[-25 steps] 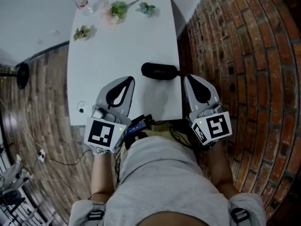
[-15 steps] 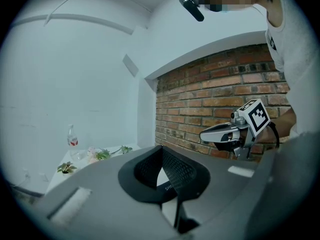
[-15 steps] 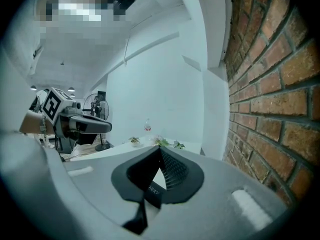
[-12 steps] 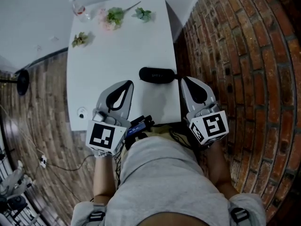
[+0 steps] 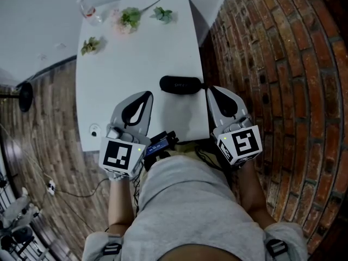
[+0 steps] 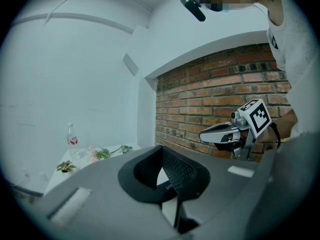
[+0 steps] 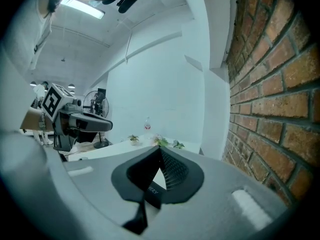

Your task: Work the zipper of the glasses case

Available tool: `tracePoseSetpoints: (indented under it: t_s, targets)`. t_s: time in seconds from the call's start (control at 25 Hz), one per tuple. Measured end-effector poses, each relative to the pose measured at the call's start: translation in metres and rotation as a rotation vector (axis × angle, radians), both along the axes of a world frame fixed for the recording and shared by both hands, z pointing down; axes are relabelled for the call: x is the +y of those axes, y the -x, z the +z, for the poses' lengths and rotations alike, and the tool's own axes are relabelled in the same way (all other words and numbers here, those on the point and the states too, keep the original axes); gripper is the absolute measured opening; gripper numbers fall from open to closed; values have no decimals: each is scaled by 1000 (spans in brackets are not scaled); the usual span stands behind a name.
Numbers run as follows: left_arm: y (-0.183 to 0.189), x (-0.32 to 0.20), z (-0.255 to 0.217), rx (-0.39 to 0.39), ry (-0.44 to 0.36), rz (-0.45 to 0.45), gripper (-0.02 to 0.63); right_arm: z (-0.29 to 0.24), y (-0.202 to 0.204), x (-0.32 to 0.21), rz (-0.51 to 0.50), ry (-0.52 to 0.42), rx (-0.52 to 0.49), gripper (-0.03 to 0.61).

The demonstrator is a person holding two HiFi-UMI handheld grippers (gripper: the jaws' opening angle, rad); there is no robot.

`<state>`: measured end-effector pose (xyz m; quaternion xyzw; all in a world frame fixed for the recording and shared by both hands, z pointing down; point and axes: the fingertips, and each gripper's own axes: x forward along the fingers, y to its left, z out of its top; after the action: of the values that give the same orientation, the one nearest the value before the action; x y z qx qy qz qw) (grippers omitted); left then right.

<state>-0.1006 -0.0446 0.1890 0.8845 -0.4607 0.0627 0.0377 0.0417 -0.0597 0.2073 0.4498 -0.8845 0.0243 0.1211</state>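
Note:
The black glasses case (image 5: 181, 84) lies zipped and lengthwise near the right edge of the white table (image 5: 136, 64). My left gripper (image 5: 147, 94) hovers over the table's near part, down and left of the case, with its jaws shut on nothing. My right gripper (image 5: 209, 89) is at the table's right edge, its tip just right of the case's right end, also shut and empty. In the left gripper view the closed jaws (image 6: 161, 147) point along the table and the right gripper (image 6: 235, 132) shows beside the brick wall. The right gripper view shows its own closed jaws (image 7: 160, 148) and the left gripper (image 7: 75, 121).
At the table's far end lie artificial flowers (image 5: 130, 18), a small sprig (image 5: 89, 45) and a clear bottle (image 5: 87, 7). A small round thing (image 5: 94, 130) sits near the table's front left corner. Brick floor (image 5: 272, 64) lies to the right. A black stand (image 5: 24, 94) is at the left.
The whole scene has drifted slightly left and up in the head view. Both grippers stay shut and keep their places beside the case.

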Motion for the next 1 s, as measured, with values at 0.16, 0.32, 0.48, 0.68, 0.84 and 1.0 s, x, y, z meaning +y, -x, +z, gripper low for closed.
tracePoseSetpoints:
  t_s: [0.16, 0.32, 0.48, 0.68, 0.84, 1.0]
  targets:
    - [0, 1, 2, 2, 6, 1, 12, 2, 0, 2, 5, -3, 14, 2]
    - [2, 0, 4, -1, 8, -7, 12, 2, 0, 5, 5, 4, 1, 2]
    - [2, 1, 5, -2, 10, -5, 12, 1, -2, 7, 11, 3, -2, 2]
    - [3, 1, 3, 2, 11, -6, 12, 0, -4, 8, 23, 2, 4, 2]
    - [4, 2, 3, 1, 10, -7, 12, 0, -4, 10, 29, 6, 11, 2]
    - [4, 3, 2, 2, 7, -4, 12, 0, -5, 12, 35, 8, 12, 2]
